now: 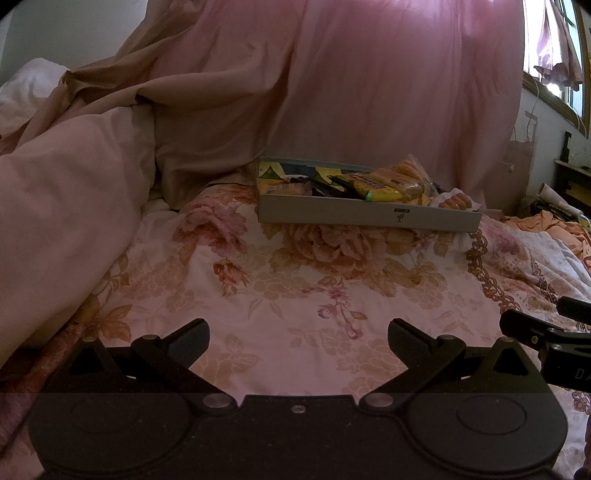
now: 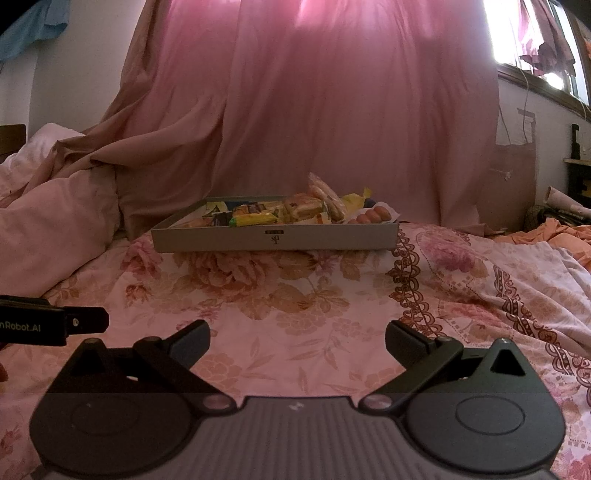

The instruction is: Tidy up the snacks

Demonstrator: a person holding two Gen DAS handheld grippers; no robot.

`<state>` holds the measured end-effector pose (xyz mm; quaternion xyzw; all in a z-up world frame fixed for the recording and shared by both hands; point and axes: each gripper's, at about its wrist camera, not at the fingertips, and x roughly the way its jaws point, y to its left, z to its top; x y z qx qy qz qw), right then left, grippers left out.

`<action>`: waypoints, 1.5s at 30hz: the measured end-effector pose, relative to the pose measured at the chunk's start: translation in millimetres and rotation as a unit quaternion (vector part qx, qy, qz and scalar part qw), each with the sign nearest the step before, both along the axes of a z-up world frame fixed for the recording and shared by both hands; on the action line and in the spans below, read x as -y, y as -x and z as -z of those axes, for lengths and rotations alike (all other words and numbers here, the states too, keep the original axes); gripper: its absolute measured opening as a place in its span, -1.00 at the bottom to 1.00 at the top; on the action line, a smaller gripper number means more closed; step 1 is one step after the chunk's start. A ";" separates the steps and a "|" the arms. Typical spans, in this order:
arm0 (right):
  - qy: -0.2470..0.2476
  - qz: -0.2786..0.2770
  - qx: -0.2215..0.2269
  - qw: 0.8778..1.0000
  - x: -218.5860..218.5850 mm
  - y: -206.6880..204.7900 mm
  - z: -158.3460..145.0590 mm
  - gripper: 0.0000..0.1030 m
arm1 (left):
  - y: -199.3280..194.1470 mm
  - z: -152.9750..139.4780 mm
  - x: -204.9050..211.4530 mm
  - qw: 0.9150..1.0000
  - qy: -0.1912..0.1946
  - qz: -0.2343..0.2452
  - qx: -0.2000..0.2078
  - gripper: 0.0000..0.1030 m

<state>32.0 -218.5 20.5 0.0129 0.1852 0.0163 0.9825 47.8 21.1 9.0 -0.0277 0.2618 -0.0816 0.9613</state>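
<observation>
A shallow grey cardboard box sits on the floral bedspread, well ahead of both grippers. Several packaged snacks lie in it: a yellow bar, a clear bag of biscuits, and small orange sausages at its right end. My left gripper hovers open over the bedspread with nothing between its fingers. My right gripper is likewise open and holds nothing. Each gripper shows at the edge of the other's view.
A pink curtain hangs behind the box. A bunched pale duvet rises on the left. Orange cloth and clutter lie at the far right under a bright window. The floral bedspread stretches between grippers and box.
</observation>
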 end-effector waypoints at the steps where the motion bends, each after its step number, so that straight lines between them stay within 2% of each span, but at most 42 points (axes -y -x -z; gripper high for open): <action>1: 0.000 0.000 0.000 1.000 0.0 0.2 -0.2 1.00 | 0.0 0.0 0.0 1.000 0.000 0.000 0.000 0.99; 35: 0.000 0.001 0.000 1.000 -1.1 0.2 -1.2 1.00 | -0.1 -0.1 0.4 1.000 0.000 0.000 0.000 0.99; 45: 0.000 0.001 -0.001 1.000 -1.1 -0.5 -1.0 1.00 | -4.7 4.4 3.2 0.999 -0.002 -0.009 -0.038 0.98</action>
